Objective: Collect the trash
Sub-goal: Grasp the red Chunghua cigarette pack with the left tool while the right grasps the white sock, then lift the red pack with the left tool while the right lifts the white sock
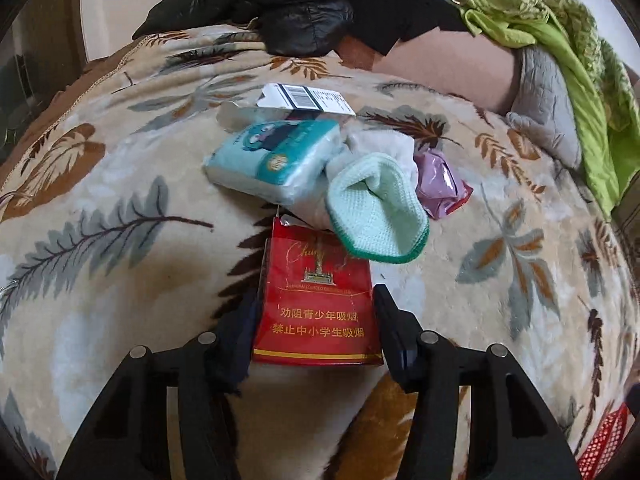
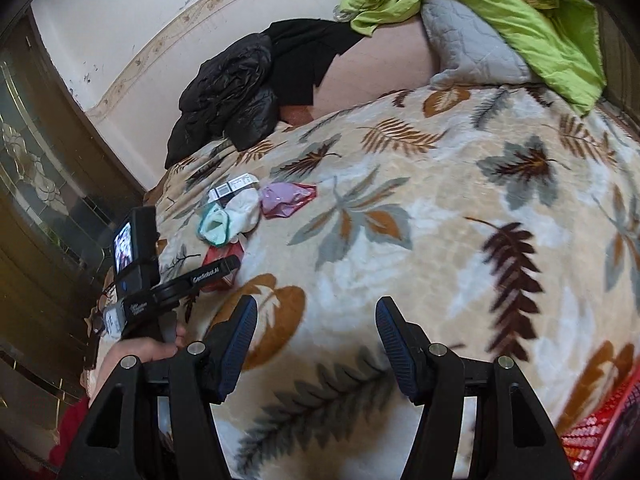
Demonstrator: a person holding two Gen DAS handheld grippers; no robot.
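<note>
Your left claw (image 1: 316, 320) has its pads pressed on both sides of the red cigarette pack (image 1: 316, 300), which lies on the leaf-patterned blanket (image 1: 120, 200) of the bed, just below a heap of wrappers (image 1: 320, 160). Your right claw (image 2: 316, 340) stands wide with nothing between its pads.

Left claw (image 1: 316, 312) pitched down over the bed (image 1: 120, 208), jaws either side of the red cigarette pack (image 1: 316, 304), pads at or against its long edges; contact can't be confirmed. Right claw (image 2: 316, 344) also angled down at the bed, to the right of the pack, jaws apart, nothing between them. Left hand (image 2: 140, 354) wraps the left claw's handle.
</note>
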